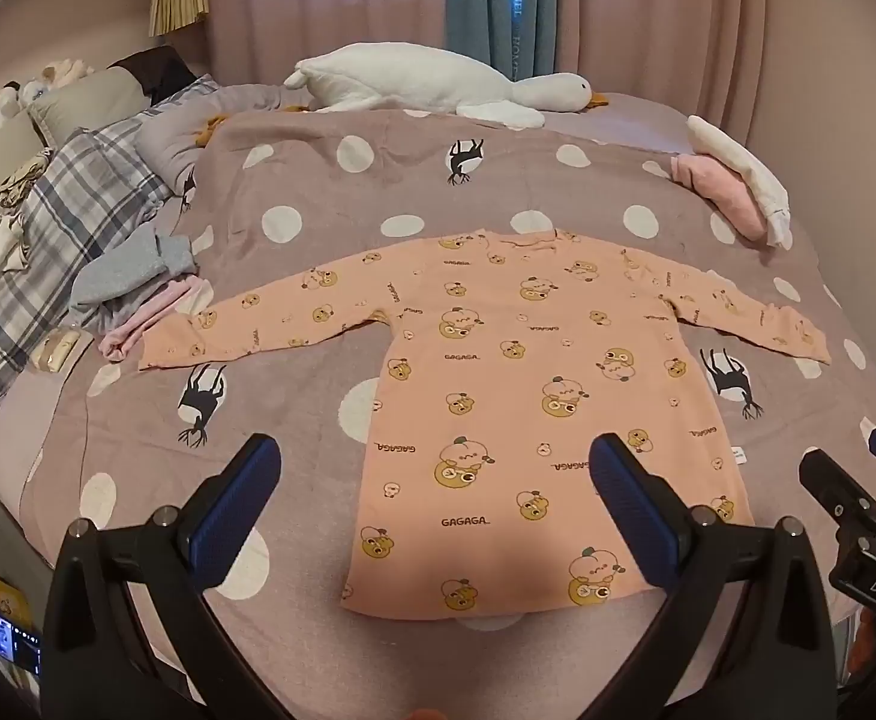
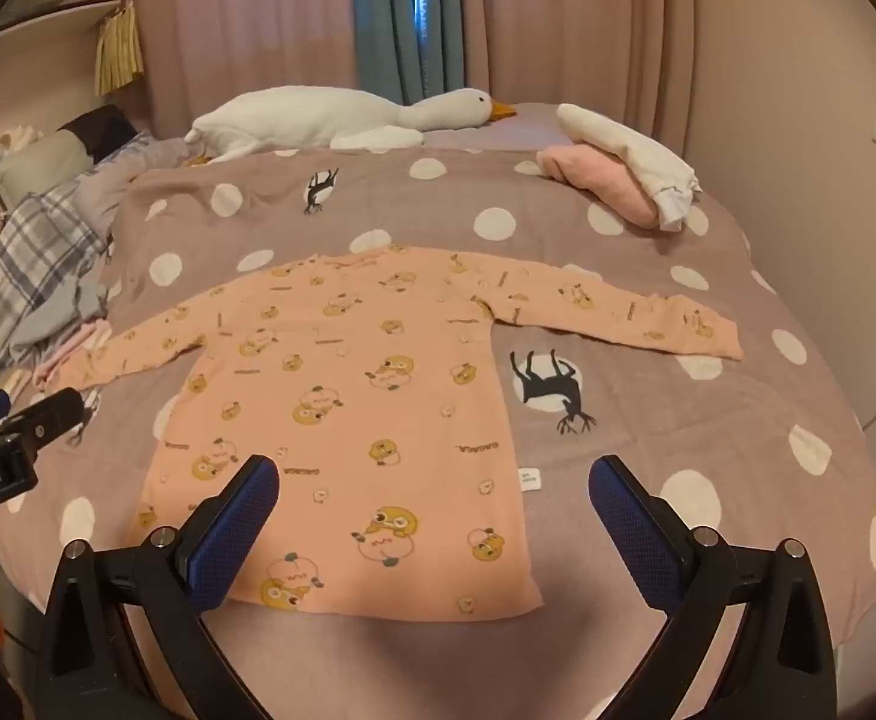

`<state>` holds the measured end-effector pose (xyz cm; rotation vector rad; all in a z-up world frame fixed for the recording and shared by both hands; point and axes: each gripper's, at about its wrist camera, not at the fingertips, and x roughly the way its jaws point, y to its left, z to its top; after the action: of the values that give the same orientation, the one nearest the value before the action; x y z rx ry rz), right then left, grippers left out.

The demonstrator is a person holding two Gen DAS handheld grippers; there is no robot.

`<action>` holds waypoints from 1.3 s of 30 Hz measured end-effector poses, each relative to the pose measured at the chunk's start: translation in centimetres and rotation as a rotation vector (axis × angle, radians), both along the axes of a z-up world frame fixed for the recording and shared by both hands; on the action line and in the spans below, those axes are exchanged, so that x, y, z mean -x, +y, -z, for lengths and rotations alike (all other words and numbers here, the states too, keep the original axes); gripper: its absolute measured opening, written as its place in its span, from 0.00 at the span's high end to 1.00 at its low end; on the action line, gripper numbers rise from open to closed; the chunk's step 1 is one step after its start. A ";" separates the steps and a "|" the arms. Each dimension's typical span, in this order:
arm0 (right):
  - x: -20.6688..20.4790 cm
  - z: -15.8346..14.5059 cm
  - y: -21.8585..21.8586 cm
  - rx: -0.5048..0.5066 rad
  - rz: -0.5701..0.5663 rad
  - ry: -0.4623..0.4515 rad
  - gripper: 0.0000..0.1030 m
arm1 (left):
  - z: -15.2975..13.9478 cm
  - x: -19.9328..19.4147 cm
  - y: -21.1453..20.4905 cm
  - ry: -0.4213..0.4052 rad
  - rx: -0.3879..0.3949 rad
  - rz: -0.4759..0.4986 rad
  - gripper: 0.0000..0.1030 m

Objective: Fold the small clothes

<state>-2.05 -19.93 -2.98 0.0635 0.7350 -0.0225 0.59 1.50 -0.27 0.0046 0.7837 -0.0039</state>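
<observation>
Fuzzy dotted blanket [image 1: 498, 192]; soft printed shirt [image 1: 534, 396] flat.

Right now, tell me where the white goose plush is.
The white goose plush lies along the bed's far edge before the curtains, beyond the spread pink shirt, with the folded pink and white clothes to its right.

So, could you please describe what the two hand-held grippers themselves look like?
Both look alike: the left hand-held gripper and right hand-held gripper have glossy black curved finger arms with silver pivot screws and blue, fine-textured pads. The right one's black body shows white lettering "DAS" from the left view; the left one's reads "nRobot.AI". No cables or sleeves show.
</observation>
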 end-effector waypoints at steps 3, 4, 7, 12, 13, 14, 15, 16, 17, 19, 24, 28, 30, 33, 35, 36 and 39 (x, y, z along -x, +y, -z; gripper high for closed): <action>0.0 0.0 0.0 0.000 0.000 0.001 0.01 | 0.0 0.2 -0.3 -0.004 -0.006 0.006 0.00; 0.0 0.0 0.0 0.000 -0.001 0.000 0.01 | 0.0 0.2 -0.5 -0.005 -0.008 0.008 0.00; -0.2 -0.1 0.0 0.001 -0.002 -0.001 0.01 | -0.1 0.3 -0.7 -0.007 -0.010 0.014 0.00; 0.0 -0.2 0.1 0.000 -0.002 -0.004 0.01 | -0.2 0.4 -0.9 -0.007 -0.012 0.023 0.00; -0.1 -0.2 0.1 -0.001 -0.004 -0.004 0.01 | -0.2 0.4 -0.9 -0.007 -0.011 0.022 0.00; 0.0 -0.2 0.1 0.000 -0.004 -0.005 0.01 | -0.2 0.4 -1.0 -0.006 -0.012 0.023 0.00; 0.0 -0.2 0.1 0.000 -0.002 -0.005 0.01 | -0.2 0.4 -1.1 -0.006 -0.012 0.024 0.00; 0.0 -0.2 0.1 0.000 -0.002 -0.005 0.01 | -0.2 0.4 -1.1 -0.006 -0.013 0.024 0.00; -0.1 -0.2 0.1 -0.001 -0.002 -0.005 0.01 | -0.2 0.4 -1.2 -0.006 -0.014 0.024 0.00; 0.0 -0.2 0.1 -0.001 -0.002 -0.006 0.01 | -0.2 0.4 -1.3 -0.005 -0.016 0.025 0.00; 0.0 -0.3 0.1 0.000 -0.002 -0.006 0.01 | -0.3 0.3 -1.3 -0.004 -0.014 0.025 0.00; 0.1 -0.3 0.1 0.000 -0.002 -0.008 0.01 | -0.3 0.3 -1.6 -0.005 -0.017 0.027 0.00; 0.1 -0.3 0.1 -0.002 -0.002 -0.009 0.01 | -0.3 0.3 -1.6 -0.006 -0.016 0.028 0.00; 0.1 -0.3 0.1 -0.001 -0.001 -0.009 0.01 | -0.3 0.3 -1.9 -0.006 -0.017 0.033 0.00; 0.1 -0.3 0.1 -0.002 -0.003 -0.010 0.01 | -0.4 0.4 -1.9 -0.007 -0.018 0.037 0.00; 0.0 -0.4 0.1 -0.001 -0.003 -0.010 0.01 | -0.4 0.4 -2.0 -0.007 -0.020 0.038 0.00; 0.0 -0.4 0.2 -0.002 -0.003 -0.010 0.01 | -0.4 0.4 -2.0 -0.008 -0.021 0.041 0.00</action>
<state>-2.08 -19.77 -2.59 0.0643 0.7248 -0.0189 0.18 -0.53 0.14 0.0408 0.7752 -0.0340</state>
